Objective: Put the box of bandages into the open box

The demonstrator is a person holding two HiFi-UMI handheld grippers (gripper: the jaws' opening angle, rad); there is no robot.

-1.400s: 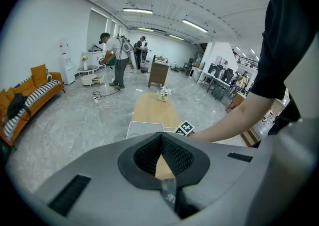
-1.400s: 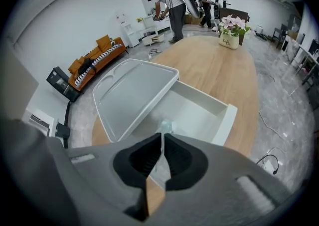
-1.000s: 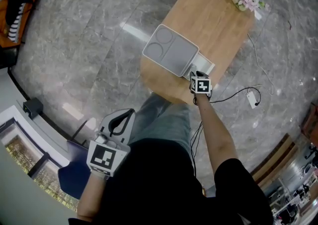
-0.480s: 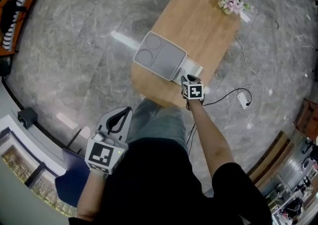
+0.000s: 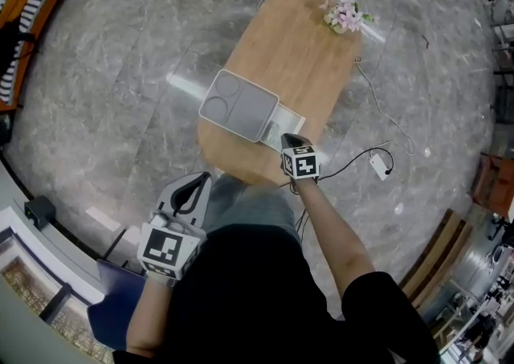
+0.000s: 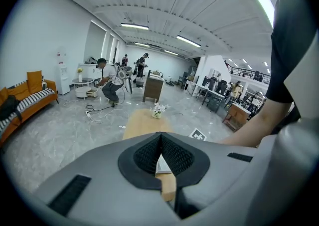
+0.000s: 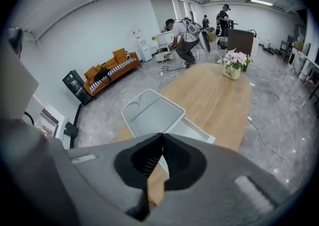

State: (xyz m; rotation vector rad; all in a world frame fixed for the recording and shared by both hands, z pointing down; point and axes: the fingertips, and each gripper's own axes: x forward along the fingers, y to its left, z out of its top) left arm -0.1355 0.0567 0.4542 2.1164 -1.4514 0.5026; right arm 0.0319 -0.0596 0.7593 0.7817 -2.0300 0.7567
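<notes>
The open box (image 5: 289, 120) is white and sits near the close end of the oval wooden table (image 5: 305, 49). Its lid (image 5: 239, 105), with two round dents, is folded back to the left. The right gripper view shows the same open box (image 7: 195, 131) and lid (image 7: 152, 113) below the jaws. I cannot make out the box of bandages in any view. My right gripper (image 5: 287, 140) hangs above the box's near edge; its jaws have just been closing and meet with nothing between them (image 7: 162, 136). My left gripper (image 5: 207, 179) is held by my hip, shut and empty (image 6: 160, 135).
A small pot of pink flowers (image 5: 345, 14) stands at the table's far end. A black cable with a white adapter (image 5: 377, 165) lies on the grey floor to the right. People work at the far side of the room (image 7: 182, 35). An orange sofa (image 7: 112, 65) lines the left wall.
My right gripper has lifted off the open box and drawn back toward me, and its jaws have closed. The left gripper has risen slightly. The head view has shifted.
</notes>
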